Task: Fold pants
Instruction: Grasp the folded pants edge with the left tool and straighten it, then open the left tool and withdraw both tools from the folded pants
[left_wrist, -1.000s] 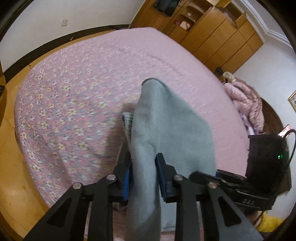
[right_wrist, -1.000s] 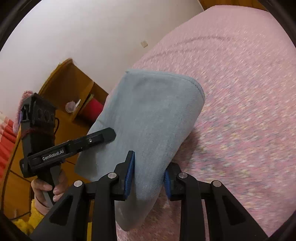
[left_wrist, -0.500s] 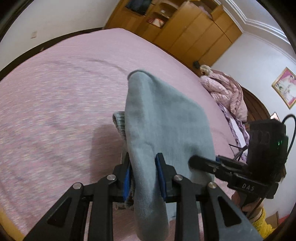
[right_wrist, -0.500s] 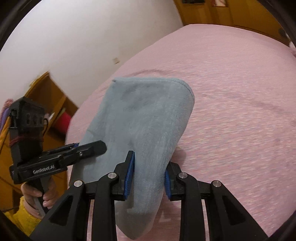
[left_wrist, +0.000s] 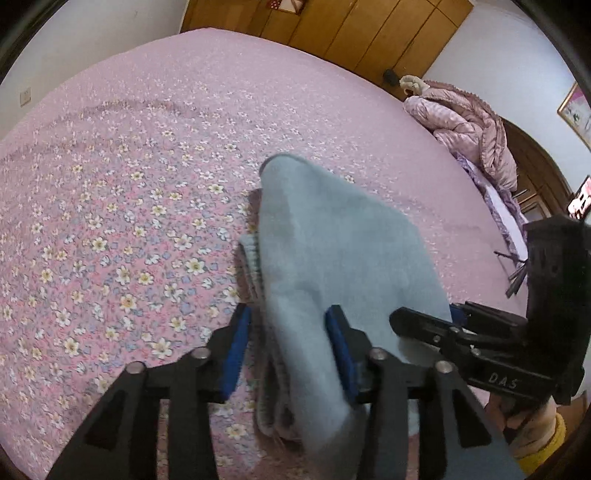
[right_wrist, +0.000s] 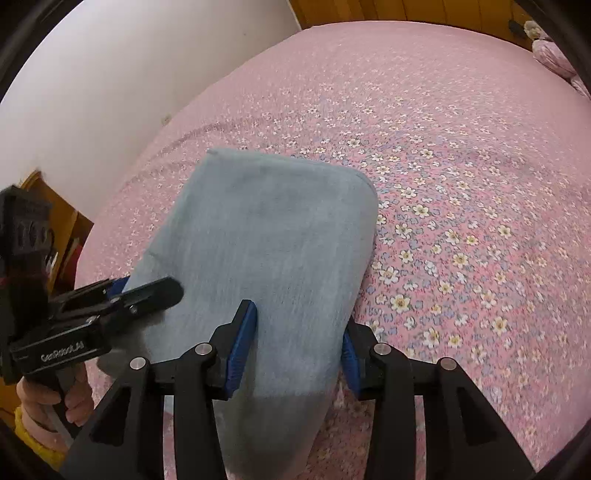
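Pants: we see the folded light-blue pants (right_wrist: 266, 236) lying over the pink floral bedspread (right_wrist: 461, 155), the rounded fold end pointing toward the middle of the bed and the near end passing between both tools at the bed's near edge. In the left wrist view the same pants (left_wrist: 332, 258) show a ribbed grey band along their left side.

Right gripper: the right gripper (right_wrist: 293, 347) has its blue pads (right_wrist: 242, 343) parted, with the cloth between them; one pad touches the fabric, and the other is partly hidden by it. We judge the hold to be loosening rather than firm.

Left gripper: the left gripper (left_wrist: 286, 347) also stands with pads apart; the bundle rests against the right-hand pad only, with a gap at the other.

Step in hand: we judge this to be the set-down of the folded bundle on the bedspread.

Procedure: we keep both tools level and widen both together, so that neither side drags a layer. We draw straight back along the fingers toward the near edge, not sideways.

Risk: fleece-like cloth may cling to a pad and pull the top layer off the stack.

Surroundings: a crumpled pink quilt (left_wrist: 469, 125) lies at the far right edge of the bed, wooden wardrobes (left_wrist: 369, 33) behind.
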